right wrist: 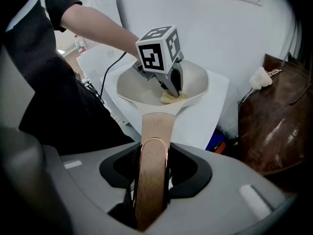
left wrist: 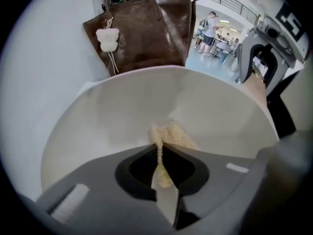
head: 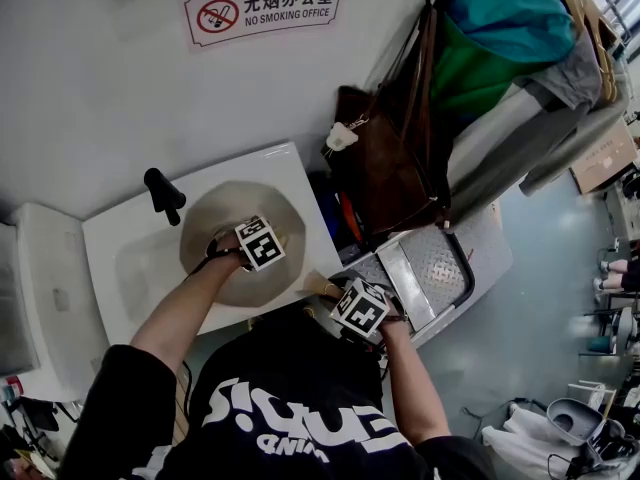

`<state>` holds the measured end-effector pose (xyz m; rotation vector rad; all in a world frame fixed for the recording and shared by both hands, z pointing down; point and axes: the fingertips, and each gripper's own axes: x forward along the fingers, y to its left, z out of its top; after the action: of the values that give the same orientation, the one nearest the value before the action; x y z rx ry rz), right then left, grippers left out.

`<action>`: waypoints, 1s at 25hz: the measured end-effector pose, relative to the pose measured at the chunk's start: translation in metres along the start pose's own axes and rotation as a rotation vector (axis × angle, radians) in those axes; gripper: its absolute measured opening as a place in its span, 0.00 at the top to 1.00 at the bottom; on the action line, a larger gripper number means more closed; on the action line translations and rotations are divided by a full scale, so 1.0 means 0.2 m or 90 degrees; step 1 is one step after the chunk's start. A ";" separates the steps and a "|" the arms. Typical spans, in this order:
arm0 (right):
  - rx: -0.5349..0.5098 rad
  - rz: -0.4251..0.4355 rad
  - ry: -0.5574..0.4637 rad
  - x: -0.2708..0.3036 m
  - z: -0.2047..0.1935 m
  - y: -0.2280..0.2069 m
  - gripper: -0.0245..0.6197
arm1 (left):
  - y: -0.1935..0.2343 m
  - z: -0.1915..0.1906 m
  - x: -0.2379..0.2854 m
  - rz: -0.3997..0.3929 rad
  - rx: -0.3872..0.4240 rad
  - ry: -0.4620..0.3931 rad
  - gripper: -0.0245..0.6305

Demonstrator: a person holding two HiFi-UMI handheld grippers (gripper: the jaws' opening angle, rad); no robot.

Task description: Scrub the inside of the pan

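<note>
A cream pan [head: 215, 213] rests on a white table, its wooden handle [head: 322, 286] pointing toward me. My right gripper [head: 342, 298] is shut on that handle [right wrist: 154, 155], seen running between the jaws of the right gripper [right wrist: 152, 151]. Inside the pan [right wrist: 142, 84], my left gripper [head: 258, 248] is shut on a yellow scrub pad [left wrist: 173, 133] and presses it on the pan's inner wall [left wrist: 122, 111]. The left gripper [left wrist: 160, 148] pinches the pad tight. In the right gripper view, the left gripper [right wrist: 173, 89] and the pad [right wrist: 171, 98] sit at the pan's near side.
A brown leather bag [head: 390, 158] hangs right of the table [head: 130, 258]. A black knob-like fixture [head: 165, 196] stands beside the pan's far left rim. Clothes [head: 510, 48] pile up at the upper right, and a metal tread plate [head: 440, 268] lies on the floor.
</note>
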<state>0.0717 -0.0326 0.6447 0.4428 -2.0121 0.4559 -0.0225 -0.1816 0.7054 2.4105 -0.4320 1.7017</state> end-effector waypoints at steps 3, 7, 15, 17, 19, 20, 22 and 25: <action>0.001 0.003 0.001 0.01 -0.01 0.00 0.71 | 0.05 -0.01 0.01 0.034 0.010 0.003 0.92; 0.002 0.004 0.002 0.01 -0.01 0.00 0.71 | 0.12 -0.04 0.01 0.078 0.024 0.010 0.92; 0.000 0.004 0.003 0.02 -0.01 0.00 0.71 | 0.23 -0.11 0.00 0.143 0.067 0.044 0.92; 0.001 0.003 0.002 0.02 -0.01 0.00 0.71 | 0.26 -0.15 -0.01 0.162 0.076 0.066 0.92; 0.002 0.003 0.003 0.02 -0.01 0.00 0.71 | 0.30 -0.20 -0.02 0.183 0.088 0.092 0.92; 0.003 0.003 0.003 0.02 -0.01 -0.01 0.71 | 0.32 -0.23 -0.03 0.194 0.095 0.106 0.92; 0.003 0.004 0.004 0.02 -0.01 -0.01 0.71 | 0.36 -0.29 -0.06 0.212 0.109 0.133 0.92; 0.003 0.005 0.005 0.02 -0.01 -0.01 0.71 | 0.40 -0.38 -0.09 0.229 0.126 0.171 0.93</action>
<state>0.0729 -0.0336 0.6492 0.4345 -2.0057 0.4667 -0.1213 -0.2334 0.7112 2.2845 -0.7208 2.2830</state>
